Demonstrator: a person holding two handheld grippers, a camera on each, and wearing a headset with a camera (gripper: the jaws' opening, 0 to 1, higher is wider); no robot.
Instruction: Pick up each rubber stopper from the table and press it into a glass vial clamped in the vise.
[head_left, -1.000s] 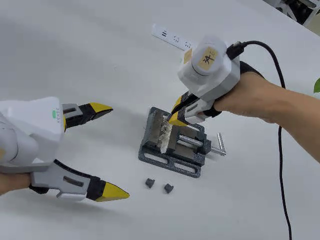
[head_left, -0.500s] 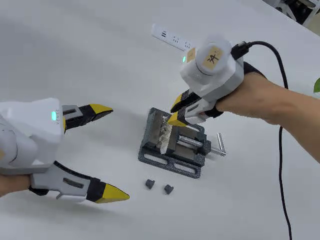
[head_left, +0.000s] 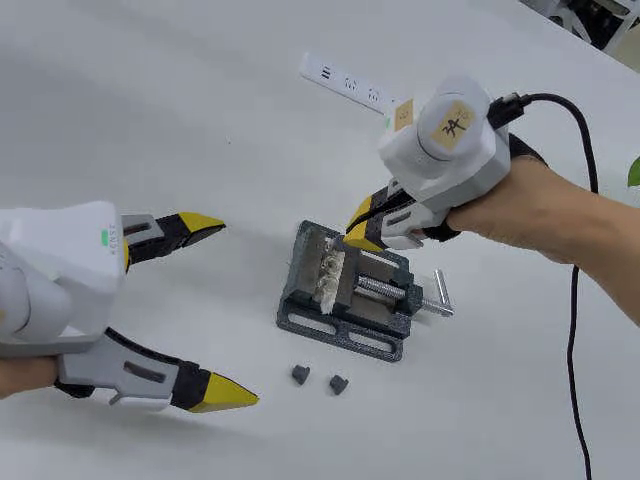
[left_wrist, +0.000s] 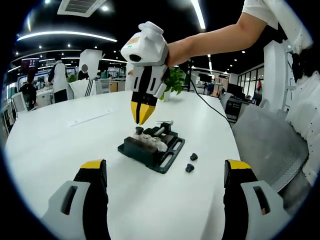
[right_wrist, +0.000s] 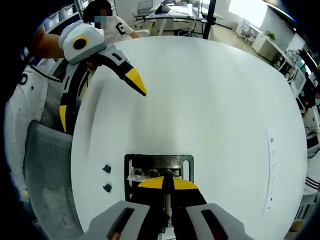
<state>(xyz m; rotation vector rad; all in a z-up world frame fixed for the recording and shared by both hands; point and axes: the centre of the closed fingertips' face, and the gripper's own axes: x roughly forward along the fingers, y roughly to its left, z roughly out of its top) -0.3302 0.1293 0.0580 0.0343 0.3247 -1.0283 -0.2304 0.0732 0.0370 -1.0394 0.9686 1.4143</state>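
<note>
Right gripper (head_left: 362, 228) hangs just above the vise (head_left: 340, 330) with its jaws together. Directly below its tips we see the vials (head_left: 328, 272) clamped, one apparently capped by a dark stopper (left_wrist: 139, 130). Left gripper (head_left: 215, 308) faces the vise with its jaws wide apart. Two loose stoppers (head_left: 299, 375) lie on the table (head_left: 150, 100) ahead of it, toward its right jaw and just beside the vise base. Beyond the right gripper lies a power strip (head_left: 345, 78). A cable (head_left: 575, 300) trails behind that gripper.
</note>
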